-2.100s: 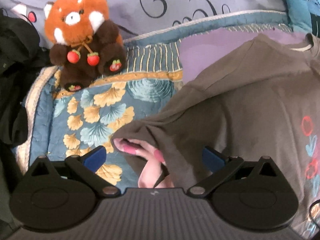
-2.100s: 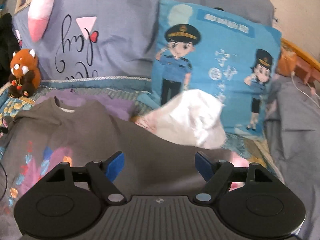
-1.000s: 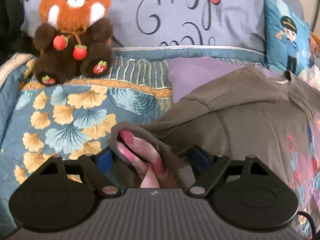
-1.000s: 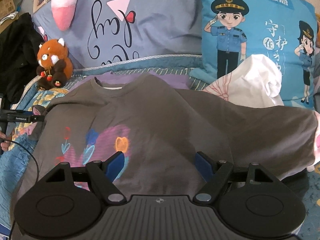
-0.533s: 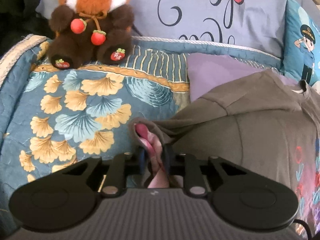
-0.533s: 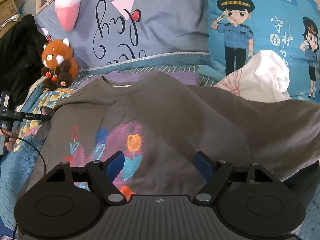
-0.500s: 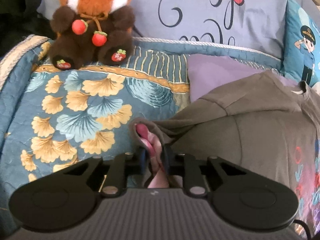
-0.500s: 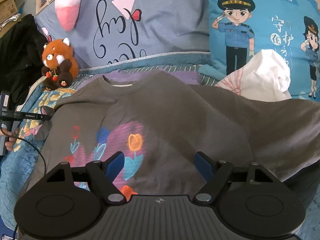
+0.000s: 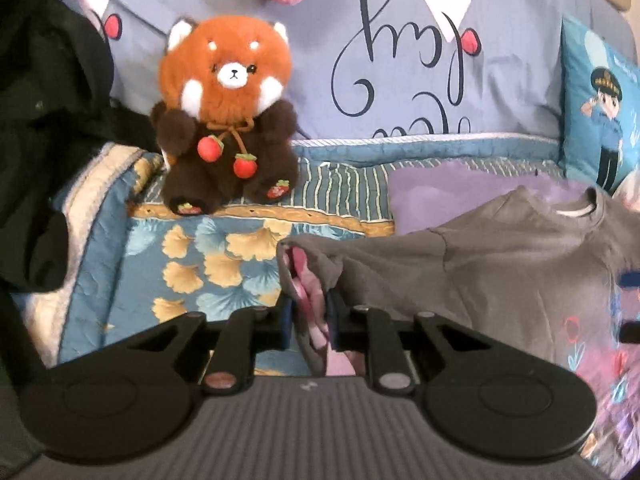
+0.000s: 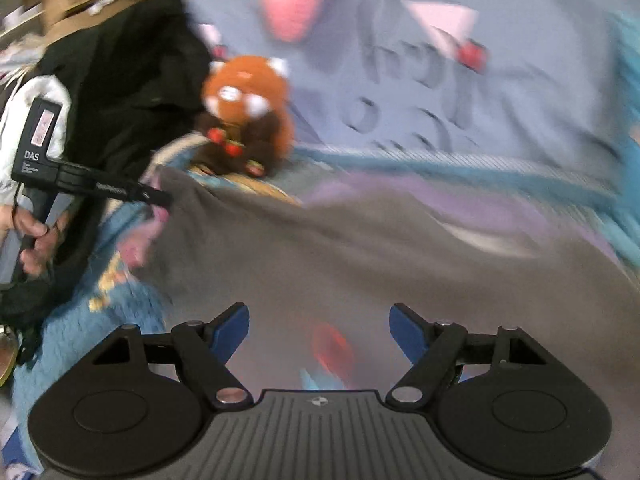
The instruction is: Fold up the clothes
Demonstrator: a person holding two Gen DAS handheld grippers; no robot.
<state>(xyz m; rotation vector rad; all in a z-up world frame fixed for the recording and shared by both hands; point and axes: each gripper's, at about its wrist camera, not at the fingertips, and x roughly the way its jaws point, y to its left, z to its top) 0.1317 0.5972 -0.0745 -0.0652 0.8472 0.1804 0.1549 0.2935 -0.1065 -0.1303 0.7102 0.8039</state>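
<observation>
A grey sweatshirt (image 9: 520, 264) with a flower print lies spread on the bed, its pink-lined sleeve cuff (image 9: 308, 276) raised off the quilt. My left gripper (image 9: 310, 312) is shut on that cuff, the pink lining bunched between the pads. In the right wrist view the same sweatshirt (image 10: 360, 264) fills the blurred middle, and the left gripper (image 10: 160, 199) shows at the left, held by a hand, pinching the cuff. My right gripper (image 10: 319, 330) hangs open above the sweatshirt's printed front with nothing between its blue pads.
A red panda plush (image 9: 228, 116) sits on the floral quilt (image 9: 192, 264) at the back left. A lavender pillow with script (image 9: 400, 60) and a blue cartoon cushion (image 9: 600, 108) line the headboard. Dark clothing (image 9: 44, 120) is piled at the left.
The left gripper shut on the sleeve cuff and lifted it off the quilt. The right gripper swept left across the sweatshirt, still open; its view is now blurred.
</observation>
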